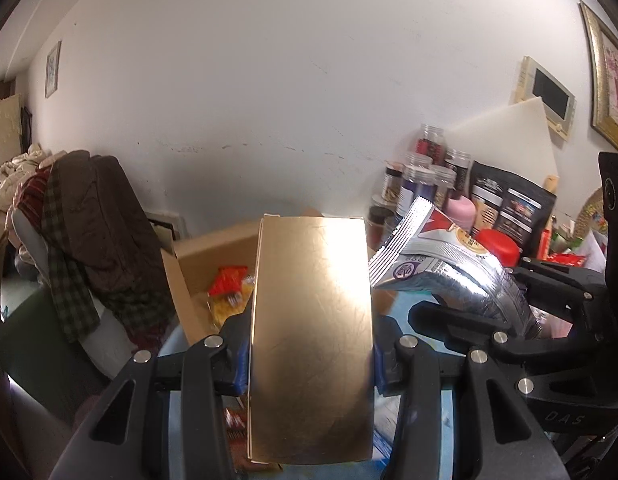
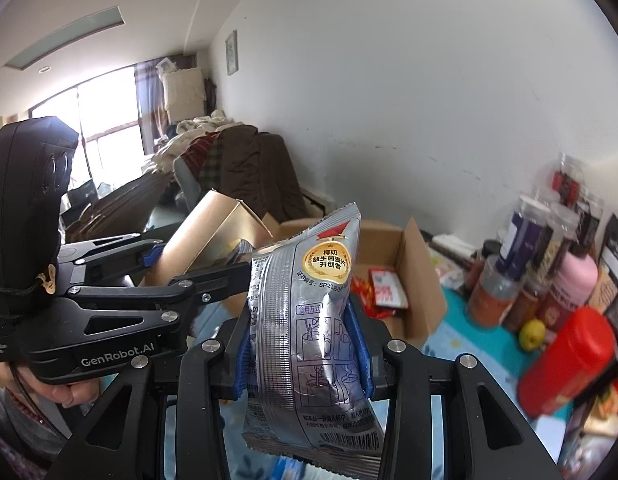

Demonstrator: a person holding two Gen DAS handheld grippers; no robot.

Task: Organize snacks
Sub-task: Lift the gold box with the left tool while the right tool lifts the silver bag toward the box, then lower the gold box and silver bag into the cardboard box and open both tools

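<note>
A white scuffed wall (image 1: pixel 269 80) is seen at twelve o'clock. Clothes are heaped over a chair (image 1: pixel 89 232) at nine o'clock. Daylight is admitted through a window (image 2: pixel 105 112) at ten o'clock.

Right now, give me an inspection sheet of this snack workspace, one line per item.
Surface: blue patterned cloth.
Job's things: gold box and silver sachet both lifted; open cardboard box holds red packets.
Clutter: jars, pink bottle, red canister, yellow fruit.
Grippers: left claw shut on gold box; right claw shut on silver sachet.
Cables: nothing seen.
Surroundings: white wall, clothes pile.
</note>
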